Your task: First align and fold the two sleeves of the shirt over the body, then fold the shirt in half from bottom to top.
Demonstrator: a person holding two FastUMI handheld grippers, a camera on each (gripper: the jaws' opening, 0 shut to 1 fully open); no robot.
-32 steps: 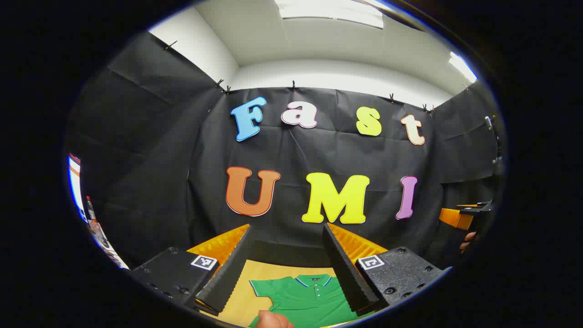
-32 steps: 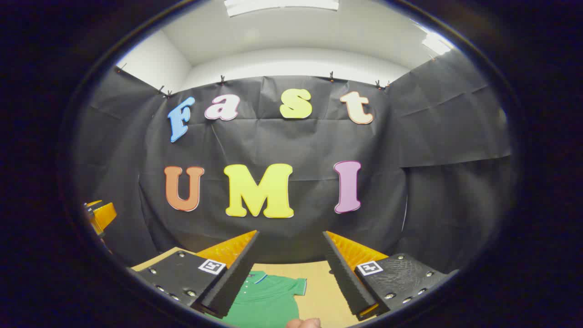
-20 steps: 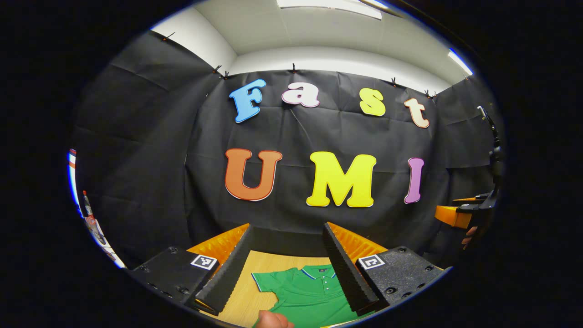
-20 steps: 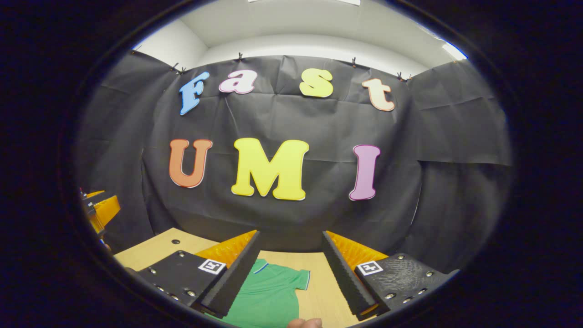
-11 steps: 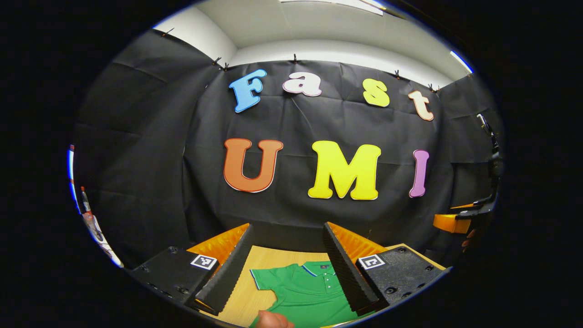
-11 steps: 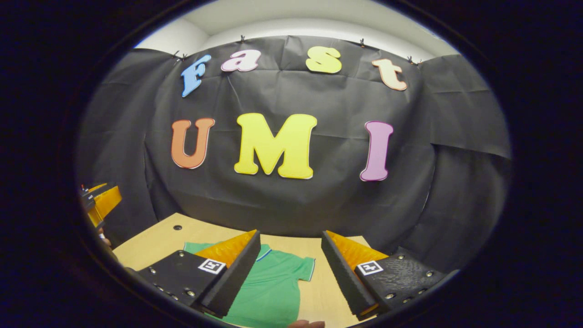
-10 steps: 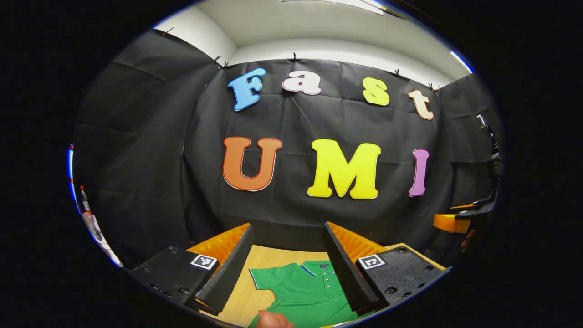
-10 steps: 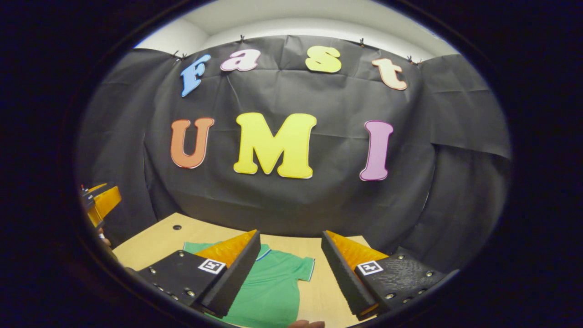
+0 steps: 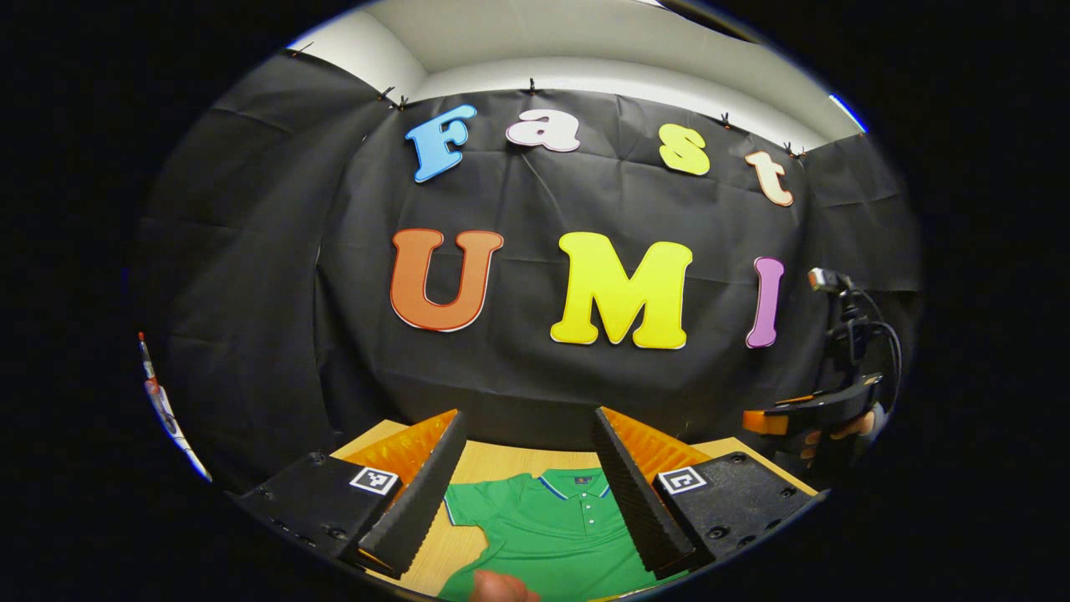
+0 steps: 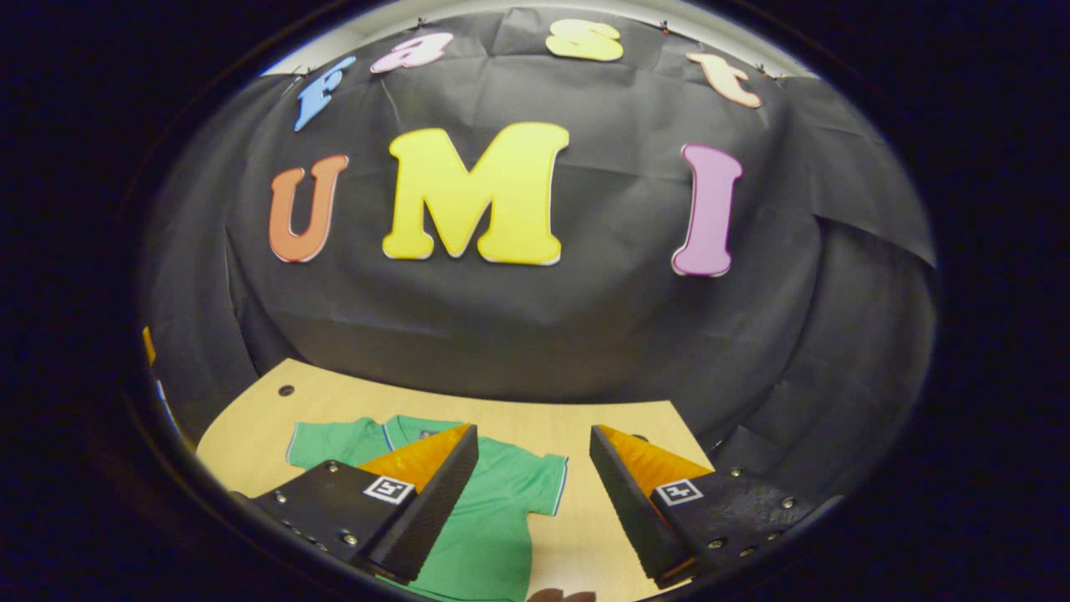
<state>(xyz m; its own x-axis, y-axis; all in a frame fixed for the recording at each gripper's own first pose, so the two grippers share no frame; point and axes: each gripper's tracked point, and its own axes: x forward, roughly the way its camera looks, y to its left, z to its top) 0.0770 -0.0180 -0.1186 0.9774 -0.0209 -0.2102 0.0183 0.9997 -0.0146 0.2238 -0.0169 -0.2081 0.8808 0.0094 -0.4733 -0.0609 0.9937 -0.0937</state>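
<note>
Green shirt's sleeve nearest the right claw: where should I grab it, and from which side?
Take the sleeve at its outer cuff edge, coming down from above on the bare-table side. It lies flat, spread outward from the green shirt, so only that edge pinches cleanly.
</note>
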